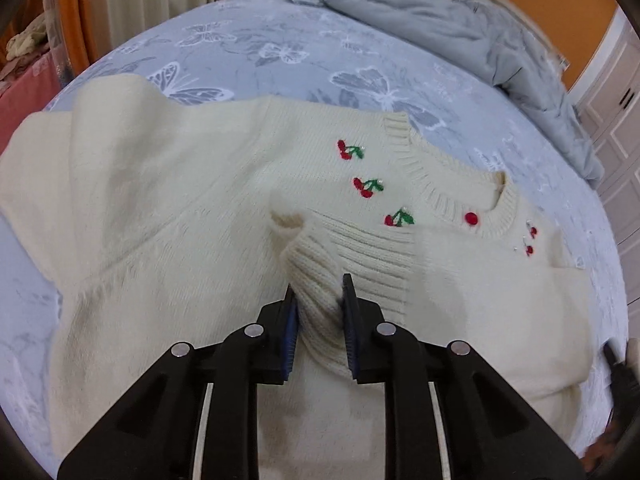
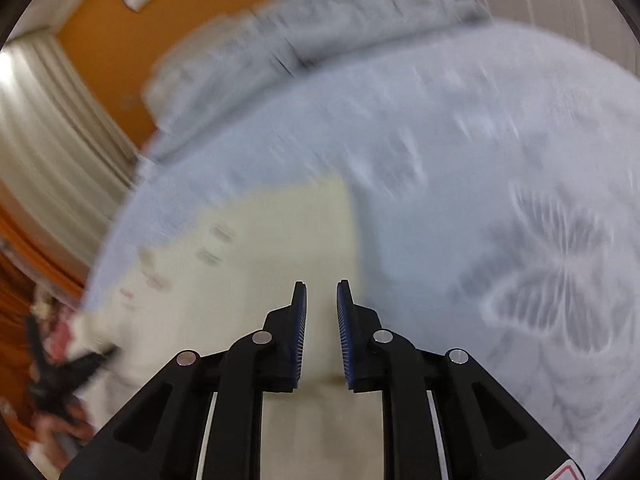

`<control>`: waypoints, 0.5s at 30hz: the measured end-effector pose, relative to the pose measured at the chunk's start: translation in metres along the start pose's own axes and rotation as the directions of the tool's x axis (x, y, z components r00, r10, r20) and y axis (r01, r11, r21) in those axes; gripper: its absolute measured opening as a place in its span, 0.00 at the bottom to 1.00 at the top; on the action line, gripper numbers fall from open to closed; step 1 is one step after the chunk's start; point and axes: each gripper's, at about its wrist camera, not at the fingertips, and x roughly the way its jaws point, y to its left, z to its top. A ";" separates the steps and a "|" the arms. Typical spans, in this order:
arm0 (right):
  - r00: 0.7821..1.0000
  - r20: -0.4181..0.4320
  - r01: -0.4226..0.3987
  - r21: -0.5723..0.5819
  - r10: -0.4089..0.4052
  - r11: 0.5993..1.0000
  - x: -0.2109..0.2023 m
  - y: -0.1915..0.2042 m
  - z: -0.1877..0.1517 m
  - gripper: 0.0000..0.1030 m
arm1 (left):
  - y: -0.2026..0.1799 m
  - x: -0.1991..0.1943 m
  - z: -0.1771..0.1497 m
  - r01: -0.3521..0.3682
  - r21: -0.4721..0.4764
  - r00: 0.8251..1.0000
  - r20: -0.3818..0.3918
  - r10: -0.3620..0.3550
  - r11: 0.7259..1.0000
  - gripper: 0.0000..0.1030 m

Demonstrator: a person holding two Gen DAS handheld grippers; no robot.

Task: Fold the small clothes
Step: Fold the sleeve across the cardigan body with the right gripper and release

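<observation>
A cream knitted sweater (image 1: pixel 192 208) with red cherry embroidery lies spread on the blue butterfly-print bed (image 1: pixel 280 52). Its right sleeve is folded across the chest, ribbed cuff (image 1: pixel 348 256) on top. My left gripper (image 1: pixel 320 292) is shut on the ribbed cuff, holding it just above the sweater's body. In the blurred right wrist view my right gripper (image 2: pixel 321 294) is open and empty, jaws a small gap apart, above the sweater's edge (image 2: pixel 280 240) on the bed (image 2: pixel 480 160). The left gripper shows dimly at the lower left of that view (image 2: pixel 60 372).
A crumpled grey duvet (image 1: pixel 460 28) lies along the far side of the bed, also in the right wrist view (image 2: pixel 300 32). Orange wall and white cupboards (image 1: pixel 616 92) stand at right. Curtains (image 1: pixel 132 0) hang behind; a pink-covered surface (image 1: pixel 24 92) is at far left.
</observation>
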 end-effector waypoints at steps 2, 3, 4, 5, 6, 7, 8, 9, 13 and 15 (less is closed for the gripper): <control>1.000 0.012 -0.005 -0.061 0.005 0.998 -0.001 0.016 0.005 0.14 | 0.001 0.000 0.000 -0.001 -0.004 1.000 0.001 0.001 1.000 0.19; 1.000 -0.024 0.003 -0.081 -0.004 0.997 0.008 0.015 0.002 0.14 | 0.000 0.002 0.002 -0.006 -0.009 1.000 -0.002 0.006 1.000 0.20; 0.996 -0.085 0.030 -0.096 -0.038 0.995 0.027 0.014 -0.003 0.14 | -0.001 0.002 0.002 -0.009 -0.013 1.000 -0.005 0.009 1.000 0.20; 0.976 -0.198 0.072 -0.119 -0.094 0.990 0.056 0.006 -0.013 0.11 | -0.002 0.003 0.001 -0.010 -0.017 1.000 -0.007 0.010 1.000 0.21; 0.976 -0.188 0.082 -0.152 -0.110 0.985 0.062 0.007 -0.019 0.10 | 0.000 0.002 0.002 -0.006 -0.024 1.000 -0.013 0.005 1.000 0.22; 0.983 -0.139 0.096 -0.191 -0.124 0.977 0.055 0.011 -0.018 0.10 | 0.004 -0.002 0.003 0.010 -0.038 1.000 -0.018 -0.010 0.999 0.23; 0.976 -0.156 0.122 -0.203 -0.155 0.972 0.050 0.018 -0.014 0.13 | 0.011 -0.011 0.004 0.041 -0.069 0.999 -0.011 -0.042 0.997 0.27; 0.977 -0.157 0.112 -0.190 -0.143 0.975 0.043 0.023 -0.011 0.20 | 0.020 -0.022 0.001 0.076 -0.102 0.997 0.007 -0.076 0.992 0.29; 0.992 -0.118 0.023 -0.246 -0.054 0.969 0.003 0.057 -0.031 0.22 | 0.092 -0.066 0.000 0.131 -0.274 0.987 0.124 -0.100 0.953 0.59; 0.990 -0.136 -0.018 -0.305 -0.025 0.952 -0.001 0.075 -0.062 0.29 | 0.150 -0.083 0.003 0.077 -0.403 0.985 0.174 -0.006 0.912 0.67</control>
